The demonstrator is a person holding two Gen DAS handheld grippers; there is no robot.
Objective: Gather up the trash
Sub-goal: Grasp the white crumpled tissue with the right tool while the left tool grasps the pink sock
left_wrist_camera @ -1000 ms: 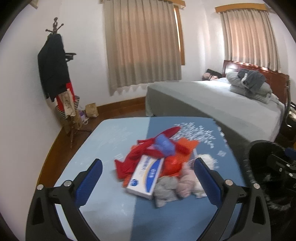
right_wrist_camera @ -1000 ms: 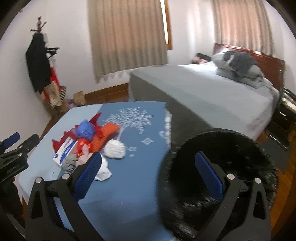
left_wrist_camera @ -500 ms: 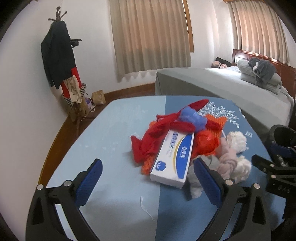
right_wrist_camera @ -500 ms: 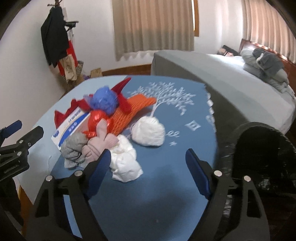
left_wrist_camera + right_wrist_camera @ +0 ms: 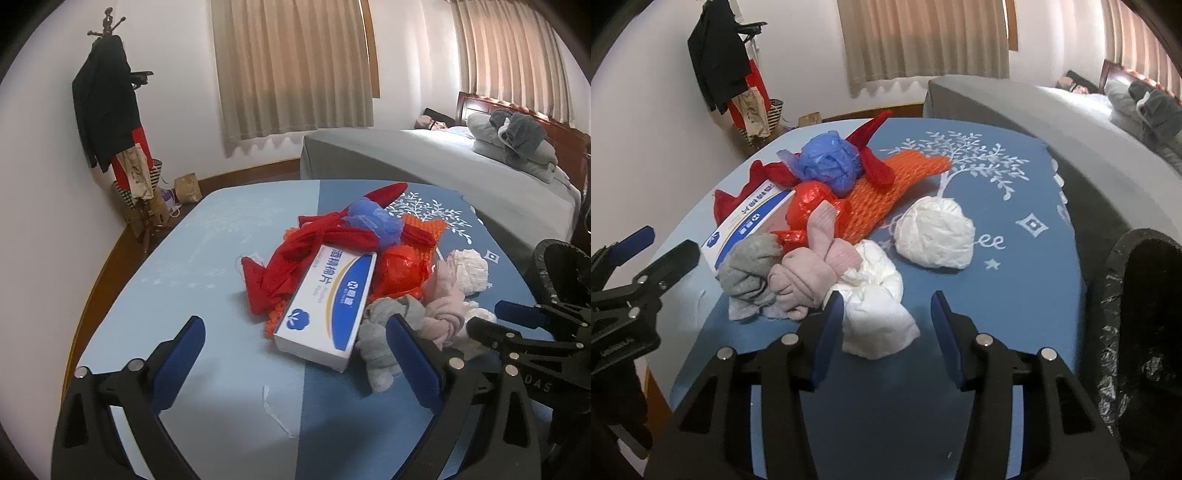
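The trash pile (image 5: 827,221) sits on the table (image 5: 1015,295); the bin (image 5: 1145,314) looks empty. The right gripper (image 5: 886,325) is closing around a white wad (image 5: 875,306). The left gripper (image 5: 295,350) is wide apart, holding nothing.

Two fisheye wrist views, both tilted down over the blue table (image 5: 229,387) from its near edge, facing the curtained windows (image 5: 295,66) and the bed (image 5: 424,158). Left view sits close behind the left gripper (image 5: 295,354), aimed at the trash pile's left side with the white box (image 5: 327,306) nearest. Right view sits close behind the right gripper (image 5: 888,325), right over the white wad (image 5: 875,295), black bin (image 5: 1145,314) at its right edge. Both share the pile, coat rack (image 5: 720,51), curtains, bed; each catches the other gripper at its edge.
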